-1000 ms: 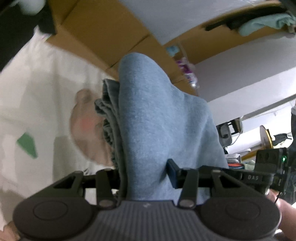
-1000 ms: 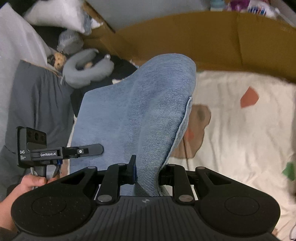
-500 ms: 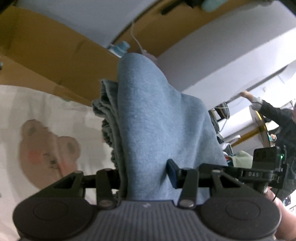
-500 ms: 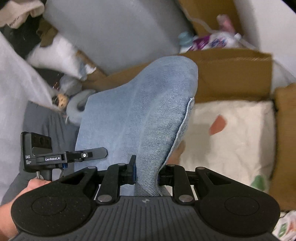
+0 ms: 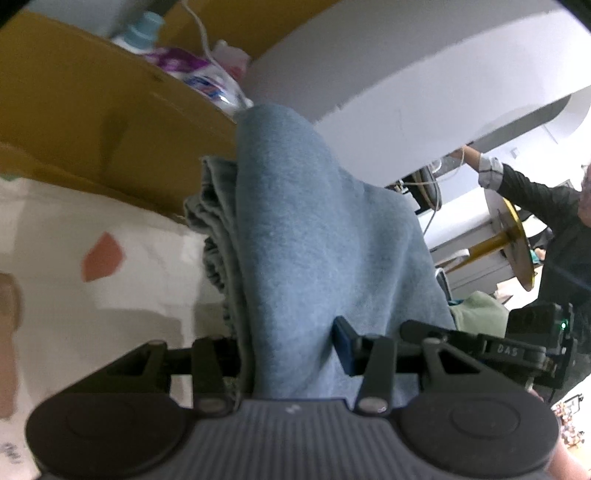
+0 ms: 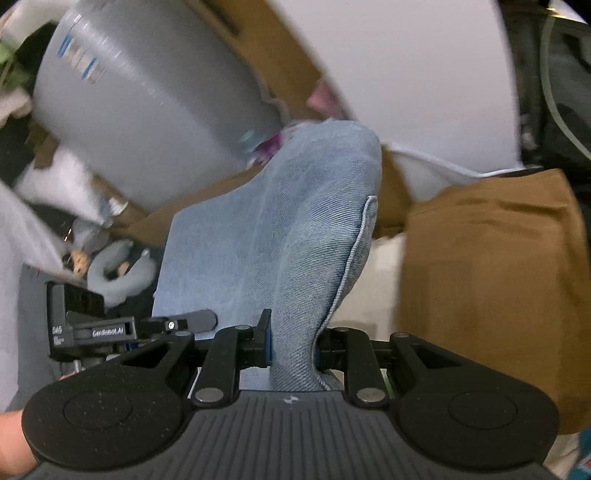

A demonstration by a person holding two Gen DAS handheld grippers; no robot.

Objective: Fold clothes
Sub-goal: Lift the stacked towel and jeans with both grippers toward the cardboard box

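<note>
Left gripper (image 5: 291,354): jaws partly closed, clamped on a thick bunch of the jeans (image 5: 306,236). Blue pad on one side pressed into the cloth, other finger buried behind the gathered waistband edge. Fabric rises straight up from the jaws and fills the middle of the left view.

Right gripper (image 6: 293,343): jaws nearly shut, pinching a thinner folded piece of the same jeans (image 6: 295,236). Stitched hem edge runs up the right side of that fold. A flat panel of denim spreads away to the left of the jaws.

So the jeans are held up between both grippers, off the blanket (image 5: 110,288).

Just beyond, left view: white blanket with a red-orange patch, below and left of the cloth. Right gripper's body with green LED shows at the lower right edge (image 5: 532,343).

Right view: left gripper's body at the lower left (image 6: 92,325), a hand (image 6: 11,439) at the bottom left corner. Brown cardboard box (image 6: 487,288) at right.

Further back: cardboard wall (image 5: 74,122) behind the blanket, packets and a bottle (image 5: 140,29) over its top edge. Grey neck pillow (image 6: 118,273) and a big grey roll (image 6: 140,110) behind the denim, blurred.

Far right in left view: a person (image 5: 546,221) in a dark sleeve reaching up.
</note>
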